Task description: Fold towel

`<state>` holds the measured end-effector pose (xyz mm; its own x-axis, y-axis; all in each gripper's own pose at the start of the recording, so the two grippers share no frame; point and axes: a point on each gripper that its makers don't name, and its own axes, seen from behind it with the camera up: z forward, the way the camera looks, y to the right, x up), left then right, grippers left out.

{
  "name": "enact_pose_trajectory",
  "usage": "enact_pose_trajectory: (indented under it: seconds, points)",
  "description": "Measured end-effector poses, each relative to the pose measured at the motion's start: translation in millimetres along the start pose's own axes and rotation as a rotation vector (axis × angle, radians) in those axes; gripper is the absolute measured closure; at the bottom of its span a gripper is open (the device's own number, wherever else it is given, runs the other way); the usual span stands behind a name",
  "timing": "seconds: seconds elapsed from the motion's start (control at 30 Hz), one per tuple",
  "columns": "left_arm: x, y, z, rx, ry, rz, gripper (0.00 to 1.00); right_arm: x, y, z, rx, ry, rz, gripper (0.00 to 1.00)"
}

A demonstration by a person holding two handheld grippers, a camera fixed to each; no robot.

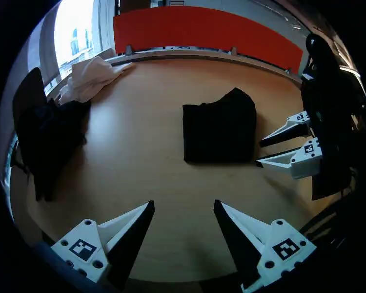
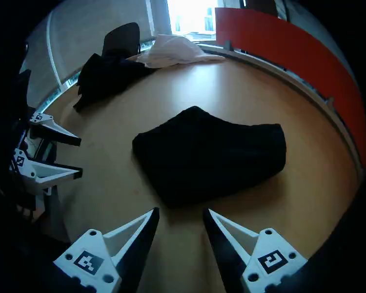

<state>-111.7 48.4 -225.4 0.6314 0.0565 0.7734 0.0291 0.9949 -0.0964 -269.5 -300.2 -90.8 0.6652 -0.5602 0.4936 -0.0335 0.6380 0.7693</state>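
one black towel [image 1: 219, 129] lies folded near the middle of the tabletop [image 1: 134, 146], a smooth, pale wooden surface with a curved far edge. the towel is a thick, soft, matte block, roughly rectangular, with a rumpled hump along one edge.

there are two tongs, each with two tapering triangular fingers of white plastic, black on the inner faces, and one square black-and-white marker per finger. the left tongs [image 1: 183, 204] hover over bare wood, well short of the towel, fingers spread apart and holding nothing. the right tongs [image 2: 180, 211] are also parted and empty, their tips just in front of the towel's nearest corner; in the left gripper view they sit just beside its side edge.

two other cloth heaps rest toward the far rim: one pale, crumpled cloth [image 1: 90, 75] and one dark, limp pile [image 1: 51, 136] next to it. one dark chair back [image 2: 122, 39] stands behind them. one long, flat red panel [image 1: 197, 27] runs along the tabletop's far edge.
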Motion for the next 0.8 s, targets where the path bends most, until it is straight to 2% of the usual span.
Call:
enact_pose_trajectory:
  seconds: [0.4,0.53,0.8]
  points:
    - [-0.7,-0.7,-0.2,0.001,-0.001,-0.002,0.1,7.7,0.6,8.6,-0.024,0.007,0.012,0.32]
    - [-1.5,-0.3,0.3,0.001,-0.003,-0.003,0.1,6.0,3.1,10.5,-0.043,0.002,0.02,0.39]
    - [-1.4,-0.2,0.4,0.001,-0.004,-0.003,0.1,4.2,2.0,13.5,-0.059,-0.003,0.035,0.4]
